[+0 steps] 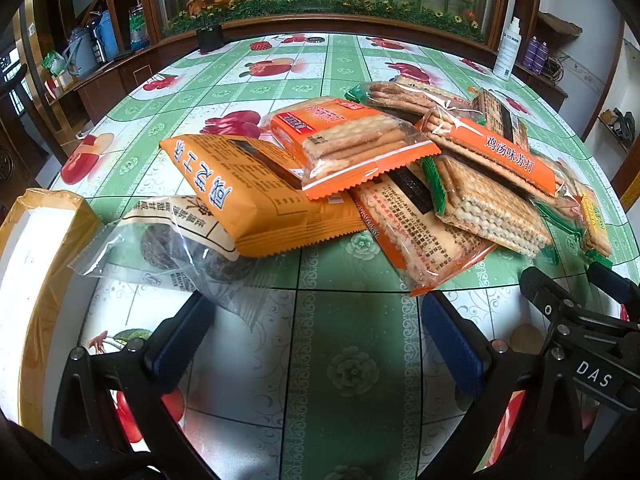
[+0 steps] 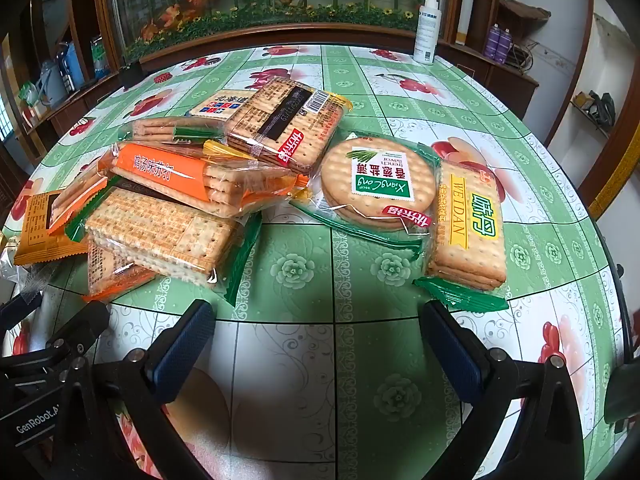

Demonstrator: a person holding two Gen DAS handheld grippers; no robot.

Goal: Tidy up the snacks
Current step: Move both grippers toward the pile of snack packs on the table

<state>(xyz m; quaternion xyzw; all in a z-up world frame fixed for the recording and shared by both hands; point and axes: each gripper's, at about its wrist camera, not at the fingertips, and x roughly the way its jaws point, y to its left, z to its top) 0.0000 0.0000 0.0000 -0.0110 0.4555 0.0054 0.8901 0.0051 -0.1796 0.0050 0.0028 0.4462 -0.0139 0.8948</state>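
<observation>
Snack heap loose on table, unsorted; box alongside, likely receptacle; left gripper and right gripper spread, empty, poised for picking.

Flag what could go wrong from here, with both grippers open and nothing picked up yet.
1. The packets overlap: the orange-striped soda cracker pack rests on the green-edged cracker pack, so pulling the lower one may drag or tip its neighbours.
2. The clear bag of dark cookies is thin and slack beside the left gripper; its film could slip or crumple.
3. Crackers are brittle; the right gripper closing hard on the WEIDAN pack might crack them.
</observation>
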